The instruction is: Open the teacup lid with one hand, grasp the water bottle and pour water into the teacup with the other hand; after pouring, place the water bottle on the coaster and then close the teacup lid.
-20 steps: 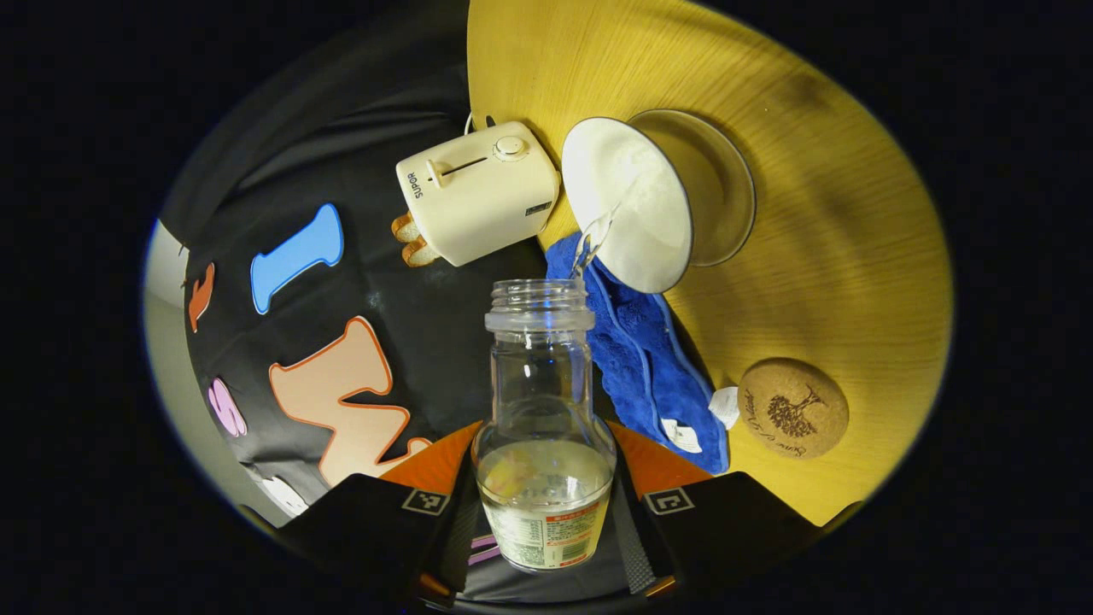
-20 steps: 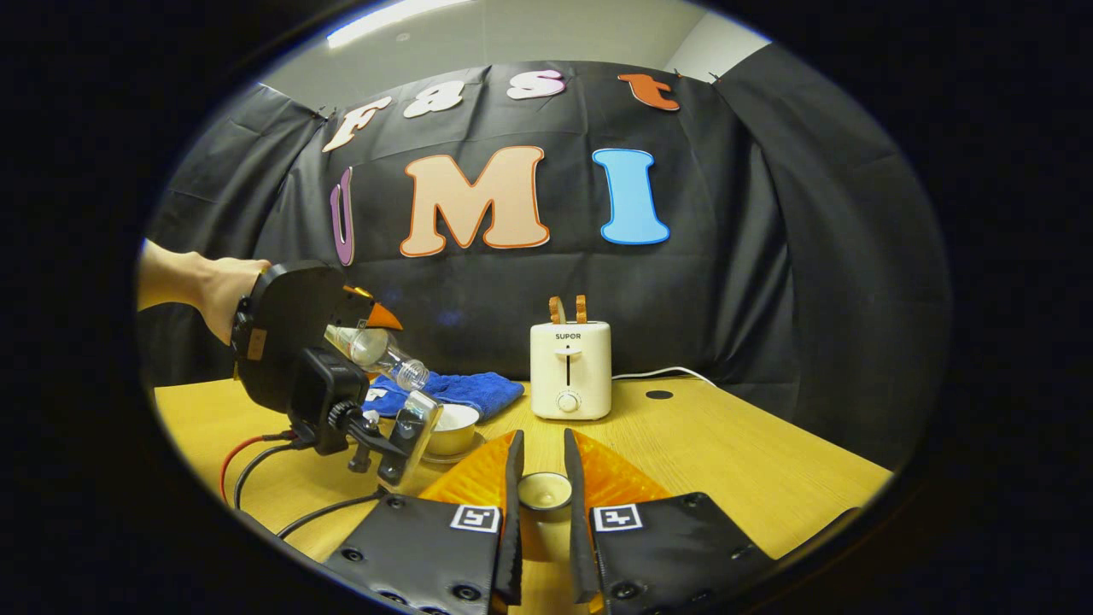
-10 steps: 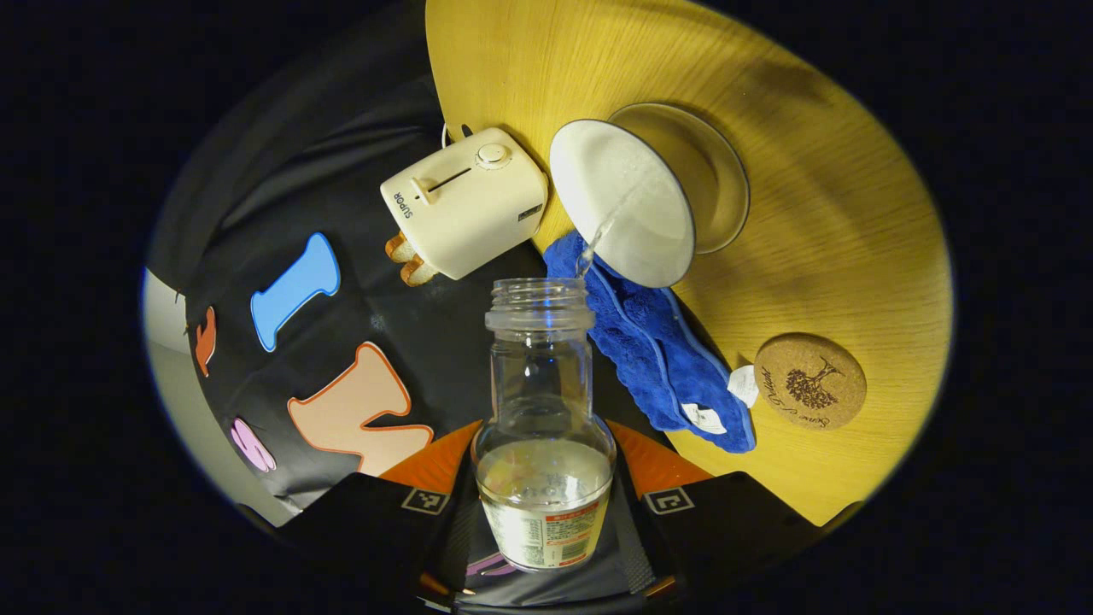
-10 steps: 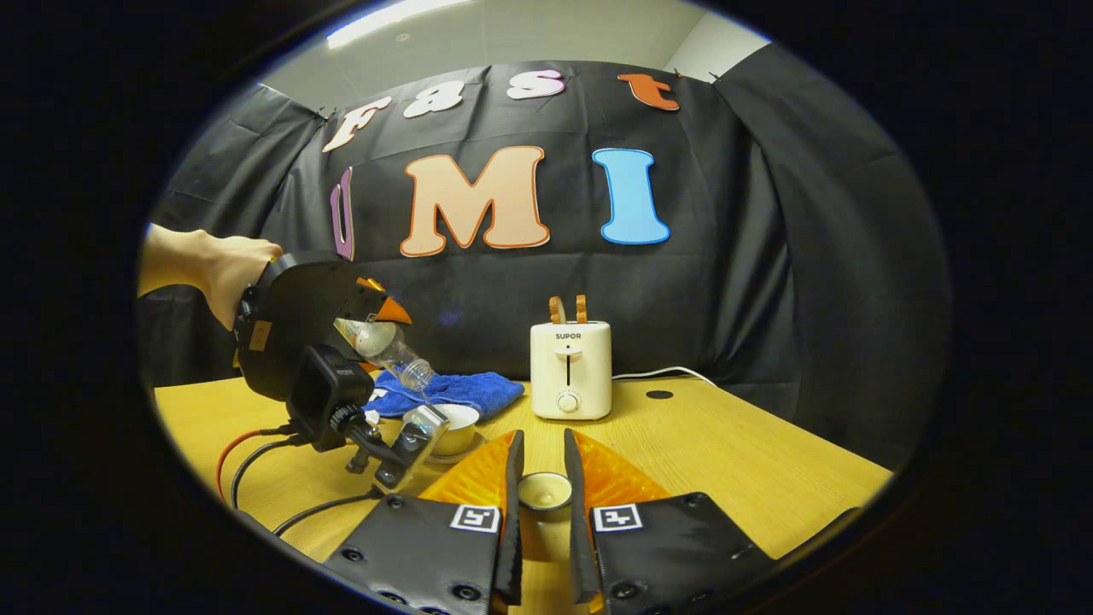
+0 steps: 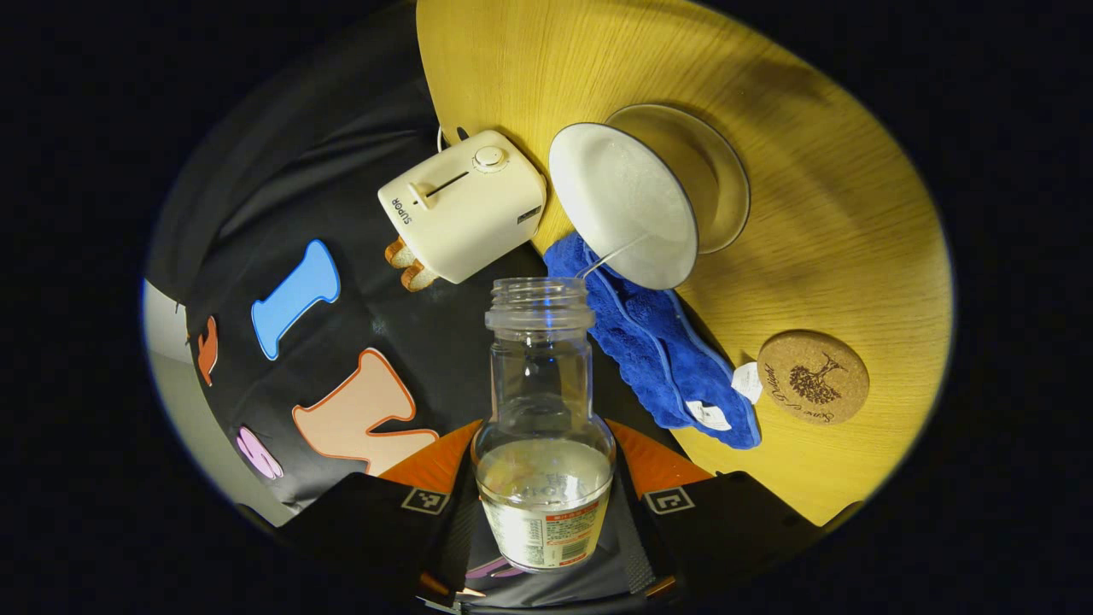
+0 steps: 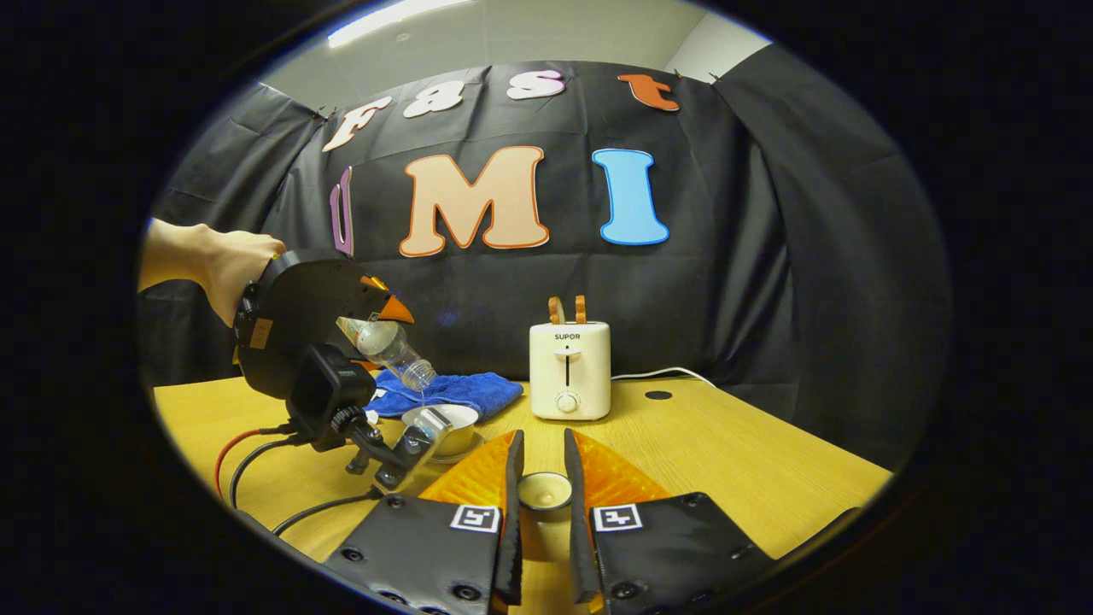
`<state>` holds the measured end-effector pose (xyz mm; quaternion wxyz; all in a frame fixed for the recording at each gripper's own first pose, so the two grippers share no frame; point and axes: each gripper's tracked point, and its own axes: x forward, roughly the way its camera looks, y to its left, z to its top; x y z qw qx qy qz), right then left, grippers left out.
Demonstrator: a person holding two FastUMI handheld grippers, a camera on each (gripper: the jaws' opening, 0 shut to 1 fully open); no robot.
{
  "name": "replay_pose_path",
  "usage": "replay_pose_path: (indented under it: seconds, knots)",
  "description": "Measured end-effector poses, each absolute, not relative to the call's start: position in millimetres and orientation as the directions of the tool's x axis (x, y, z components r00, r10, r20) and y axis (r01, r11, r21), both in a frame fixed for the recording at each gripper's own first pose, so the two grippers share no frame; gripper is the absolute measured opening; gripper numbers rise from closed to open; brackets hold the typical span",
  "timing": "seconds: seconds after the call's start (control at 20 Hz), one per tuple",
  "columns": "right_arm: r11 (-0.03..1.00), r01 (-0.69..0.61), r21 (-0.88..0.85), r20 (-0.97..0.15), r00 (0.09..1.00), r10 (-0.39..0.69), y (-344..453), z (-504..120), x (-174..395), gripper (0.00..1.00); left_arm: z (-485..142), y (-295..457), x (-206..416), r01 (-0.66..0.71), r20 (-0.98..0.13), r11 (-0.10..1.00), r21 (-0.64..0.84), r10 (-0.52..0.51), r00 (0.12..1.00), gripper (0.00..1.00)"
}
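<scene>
A clear water bottle (image 5: 543,401), uncapped and holding a little water, is tilted mouth-down with my left gripper (image 5: 544,504) shut on its lower body. A thin thread of water runs from its mouth into the white teacup (image 5: 628,205), which stands lidless on a glass saucer (image 5: 721,171). The cork coaster (image 5: 813,377) lies bare beside the cup. In the right gripper view, my right gripper (image 6: 544,504) is shut on the knob of the teacup lid (image 6: 545,490), held above the table. Farther left there, the left gripper (image 6: 382,318) tips the bottle (image 6: 391,348) over the teacup (image 6: 446,424).
A cream toaster (image 6: 569,369) with two bread slices stands at the back by the black cloth wall. A blue towel (image 5: 653,346) lies between toaster, cup and coaster. Red and black cables (image 6: 256,453) trail on the wooden table (image 6: 751,470) under a person's hand (image 6: 209,269).
The water stream from the bottle has thinned from a broad splash to a fine thread. The left gripper has lifted and tilted a little. The right gripper has held still with the lid.
</scene>
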<state>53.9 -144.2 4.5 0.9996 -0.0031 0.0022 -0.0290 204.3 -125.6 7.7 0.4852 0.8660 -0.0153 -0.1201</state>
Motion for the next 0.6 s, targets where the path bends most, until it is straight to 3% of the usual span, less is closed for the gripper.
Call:
replay_pose_path:
  seconds: [0.35, 0.45, 0.6]
  knots:
    - [0.998, 0.059, -0.007, -0.003, 0.998, -0.059, -145, 4, 54, 0.26, 3, -125, 204, 0.115, -0.206, -0.463, 0.879, -0.153, 0.966, 0.67]
    - [0.998, 0.059, -0.008, -0.003, 0.998, -0.059, -144, 4, 54, 0.26, -4, -124, 205, 0.160, -0.233, -0.370, 0.915, -0.161, 0.959, 0.67]
    - [0.998, 0.061, -0.007, -0.004, 0.998, -0.061, -145, 4, 54, 0.26, -17, -123, 202, 0.246, -0.269, -0.133, 0.960, -0.205, 0.941, 0.66]
